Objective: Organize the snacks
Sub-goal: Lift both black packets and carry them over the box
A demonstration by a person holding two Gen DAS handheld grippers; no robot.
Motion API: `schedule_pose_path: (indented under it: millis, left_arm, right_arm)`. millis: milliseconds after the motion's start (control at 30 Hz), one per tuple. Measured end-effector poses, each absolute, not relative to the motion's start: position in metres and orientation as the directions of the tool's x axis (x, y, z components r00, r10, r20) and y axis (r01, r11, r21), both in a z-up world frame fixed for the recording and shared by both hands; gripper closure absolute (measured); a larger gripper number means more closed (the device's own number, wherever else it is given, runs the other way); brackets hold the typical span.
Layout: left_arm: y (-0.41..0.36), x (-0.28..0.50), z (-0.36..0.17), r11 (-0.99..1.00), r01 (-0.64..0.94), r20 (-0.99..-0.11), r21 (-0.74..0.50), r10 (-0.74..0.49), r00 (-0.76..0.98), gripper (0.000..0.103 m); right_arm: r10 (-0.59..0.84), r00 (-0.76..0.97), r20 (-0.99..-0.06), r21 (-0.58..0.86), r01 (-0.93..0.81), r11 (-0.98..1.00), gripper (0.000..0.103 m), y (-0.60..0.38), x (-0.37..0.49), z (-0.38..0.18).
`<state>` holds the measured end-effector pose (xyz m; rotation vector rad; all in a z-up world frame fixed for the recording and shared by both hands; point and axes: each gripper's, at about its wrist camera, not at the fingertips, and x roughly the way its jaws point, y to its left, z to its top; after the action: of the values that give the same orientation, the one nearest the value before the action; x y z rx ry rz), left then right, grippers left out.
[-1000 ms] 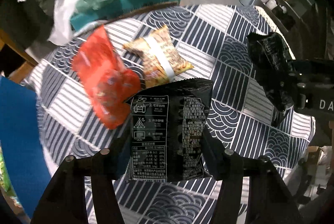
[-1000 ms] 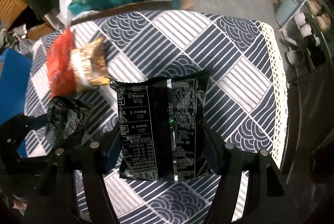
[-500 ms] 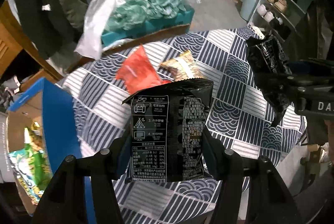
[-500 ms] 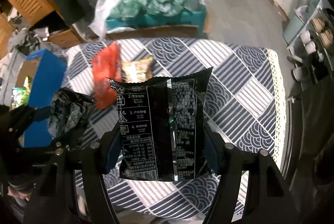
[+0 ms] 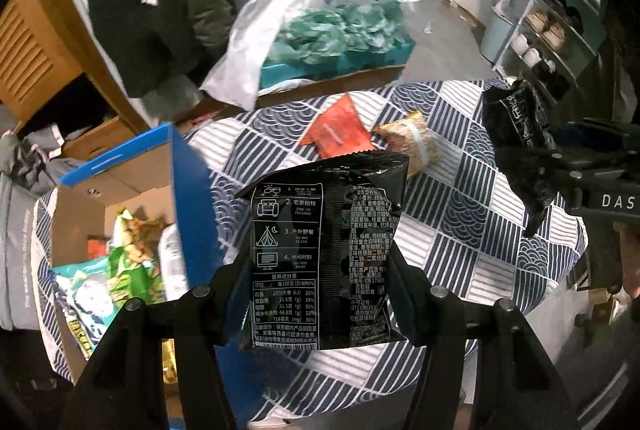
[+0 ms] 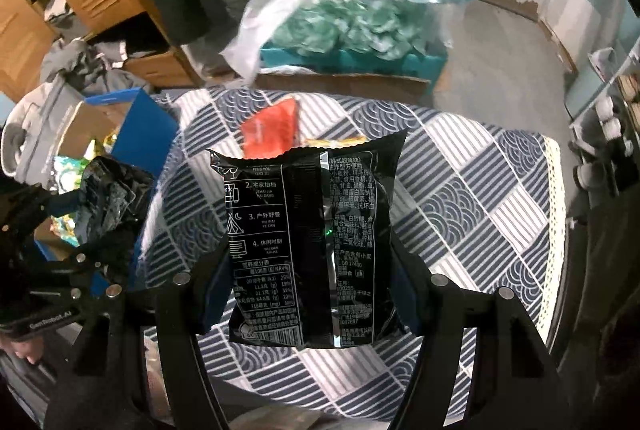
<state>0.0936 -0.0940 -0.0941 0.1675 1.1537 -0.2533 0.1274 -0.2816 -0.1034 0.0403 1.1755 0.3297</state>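
The left gripper (image 5: pixel 320 294) clamps a black snack packet (image 5: pixel 324 254) upright between its half-closed jaws, above the patterned tablecloth (image 5: pixel 460 213) beside the blue-sided cardboard box (image 5: pixel 188 197). The right gripper (image 6: pixel 312 290) grips a second black snack packet (image 6: pixel 308 242) likewise. A red packet (image 5: pixel 336 133) and a yellow packet (image 5: pixel 416 141) lie on the cloth.
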Motion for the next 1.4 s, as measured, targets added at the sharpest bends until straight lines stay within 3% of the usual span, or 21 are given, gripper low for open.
schedule_pose_path:
  millis: [900,1400]
  left_arm:
    - [0.053,0.097,-0.077,0.997,0.028,-0.893,-0.072,-0.077,0.444,0.041]
    - [0.136,0.125,-0.098,0.987,-0.146,-0.914,-0.071,-0.005,0.406,0.041]
  right_arm:
    - [0.377,0.294,-0.878,0.247,-0.396,0.884,0.035,-0.141,0.141,-0.079]
    - [0.433,0.211,-0.876,0.295,-0.475,0.829,0.035,-0.042,0.155,-0.087]
